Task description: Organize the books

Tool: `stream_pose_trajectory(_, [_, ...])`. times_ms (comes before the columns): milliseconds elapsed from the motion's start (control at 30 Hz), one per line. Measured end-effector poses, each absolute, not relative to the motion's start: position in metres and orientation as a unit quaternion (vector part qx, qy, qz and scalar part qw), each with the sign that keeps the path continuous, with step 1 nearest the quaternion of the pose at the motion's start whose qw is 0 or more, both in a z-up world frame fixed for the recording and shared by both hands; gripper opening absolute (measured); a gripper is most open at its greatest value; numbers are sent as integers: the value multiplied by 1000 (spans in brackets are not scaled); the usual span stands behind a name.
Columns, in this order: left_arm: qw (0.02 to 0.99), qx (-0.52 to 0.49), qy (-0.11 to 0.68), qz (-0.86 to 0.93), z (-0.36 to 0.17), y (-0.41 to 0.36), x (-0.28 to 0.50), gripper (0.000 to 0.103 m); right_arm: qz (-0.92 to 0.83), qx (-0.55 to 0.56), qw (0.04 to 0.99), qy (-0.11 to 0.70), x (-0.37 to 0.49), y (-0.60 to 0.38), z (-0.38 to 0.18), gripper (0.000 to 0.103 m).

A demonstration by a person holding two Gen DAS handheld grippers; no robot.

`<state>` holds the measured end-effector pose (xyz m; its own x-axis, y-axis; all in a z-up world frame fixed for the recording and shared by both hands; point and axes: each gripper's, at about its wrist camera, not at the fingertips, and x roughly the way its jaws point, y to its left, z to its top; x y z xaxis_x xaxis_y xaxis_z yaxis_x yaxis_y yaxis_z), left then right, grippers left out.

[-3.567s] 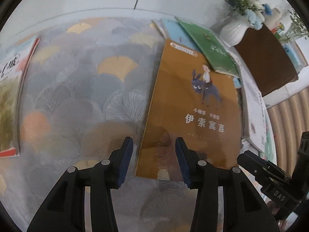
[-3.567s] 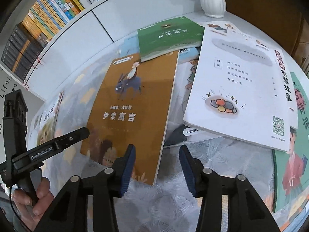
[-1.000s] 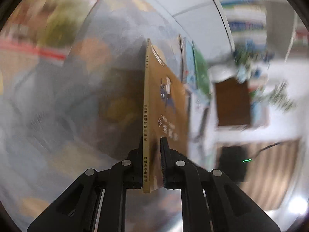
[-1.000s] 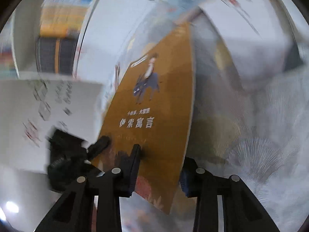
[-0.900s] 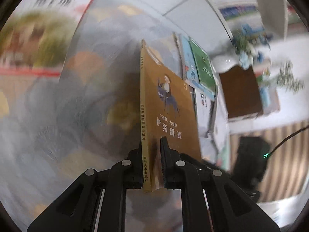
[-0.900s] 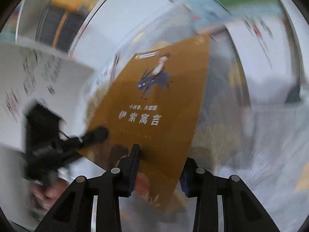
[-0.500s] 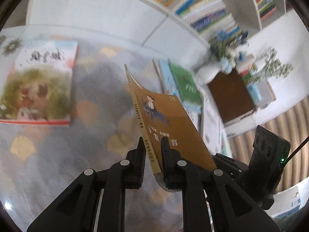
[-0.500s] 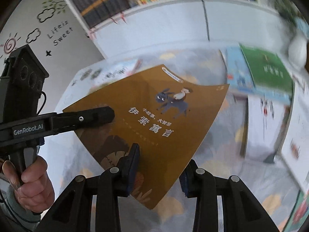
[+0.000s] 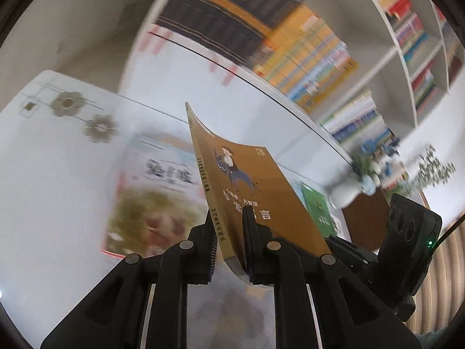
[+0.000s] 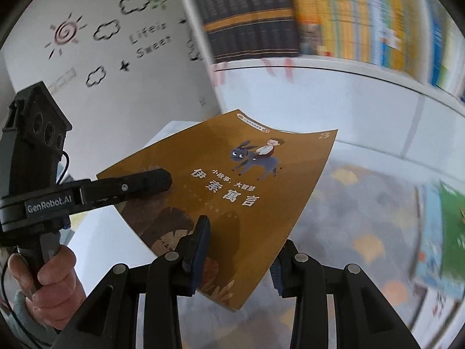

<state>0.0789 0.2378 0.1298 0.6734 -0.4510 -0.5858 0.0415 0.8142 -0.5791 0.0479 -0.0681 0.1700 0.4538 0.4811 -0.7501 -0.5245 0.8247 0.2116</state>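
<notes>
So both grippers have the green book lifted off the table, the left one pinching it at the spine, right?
Not quite: the book is brown, not green, as the right wrist view shows. The green one lies on the table. The rest holds: the left gripper pinches the spine, and the right gripper holds the bottom edge.

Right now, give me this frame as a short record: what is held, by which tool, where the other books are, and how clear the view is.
held: brown book, lifted off the table
left tool: shut on the book at its spine edge
right tool: grips the book's bottom edge, one finger on the cover, the other behind it
hand: holds the left tool's handle
other books: picture book and green book lie flat on the table
background: bookshelf full of upright books
view: surroundings blurred, held book sharp
</notes>
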Motion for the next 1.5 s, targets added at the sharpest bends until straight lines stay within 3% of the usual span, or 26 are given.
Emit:
stream_pose_trajectory(400, [850,-292,423,-112,56,261,112,15,287,-75,835,464,93,-22,110,36])
stream_pose_trajectory(800, [835,-315,444,-82,21,276,117,15,262,-74,825,496,96,-19,79,36])
stream_pose_trajectory(933, [837,-311,449,-39,16,285,115,15,247,-67,818,515,102,-15,70,37])
stream_pose_trajectory(1167, [849,-284,445,7,26,295,91,17,266,-40,786,557,99,-19,48,53])
stream_pose_trajectory(1367, [861,-235,450,-34,51,266,63,18,252,-42,783,567,68,-50,55,53])
stream_pose_trajectory(1433, [860,-204,460,-78,59,241,57,26,241,-35,788,565,50,-73,62,53])
stream_pose_trajectory(1500, [859,-174,468,-115,67,212,53,27,220,-24,798,560,27,-104,72,53])
